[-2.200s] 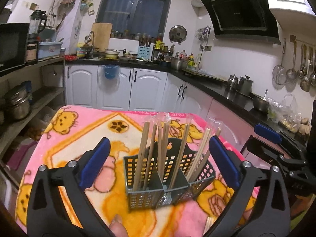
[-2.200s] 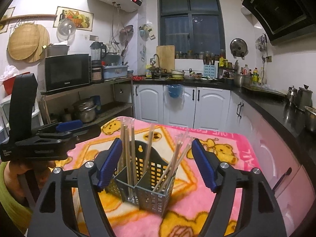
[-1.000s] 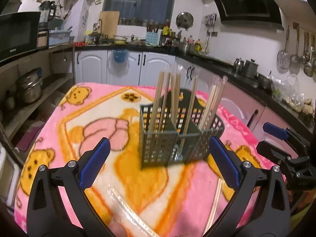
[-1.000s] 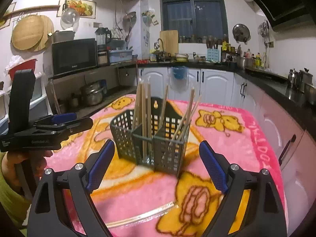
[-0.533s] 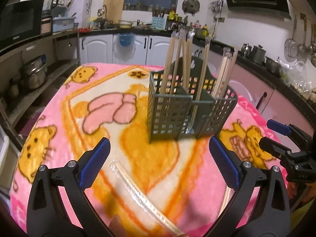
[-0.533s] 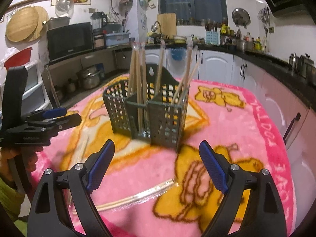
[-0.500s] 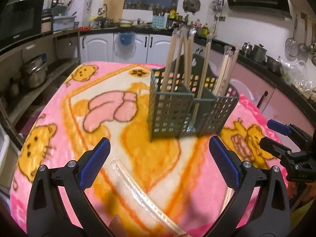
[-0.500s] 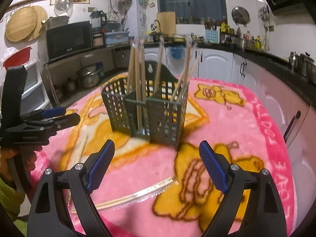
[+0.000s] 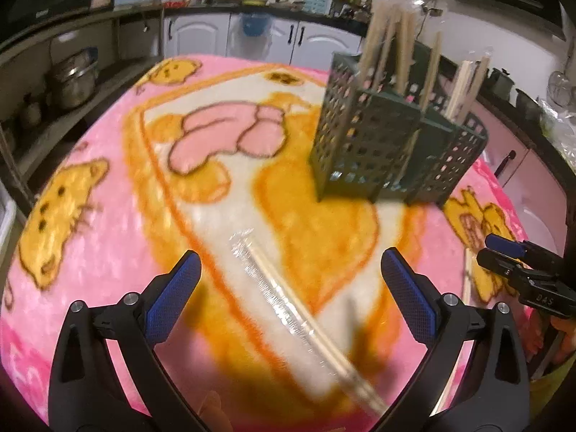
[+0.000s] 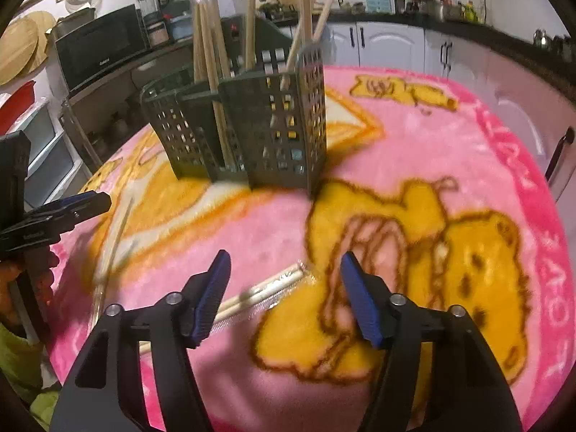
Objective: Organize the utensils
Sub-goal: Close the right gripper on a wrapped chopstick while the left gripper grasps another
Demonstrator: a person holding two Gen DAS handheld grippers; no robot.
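A dark green slotted utensil caddy [image 9: 388, 151] stands on the pink blanket [image 9: 108, 187] and holds several wooden chopsticks upright; it also shows in the right wrist view [image 10: 244, 126]. A plastic-wrapped chopstick pair [image 9: 298, 313] lies on the blanket between the open fingers of my left gripper [image 9: 288, 298]. A second wrapped pair [image 10: 259, 295] lies between the open fingers of my right gripper [image 10: 284, 298]. A third wrapped pair [image 10: 111, 248] lies further left. Both grippers hover just above the blanket and are empty.
The right gripper appears at the right edge of the left wrist view [image 9: 522, 270], the left gripper at the left edge of the right wrist view [image 10: 54, 216]. White cabinets [image 9: 313, 39], black counters and a shelf with pots [image 9: 72, 82] surround the table.
Both grippers have lowered and tilted down toward the blanket. The wrapped chopsticks now lie between their fingers. The right gripper's fingers stand closer together than before.
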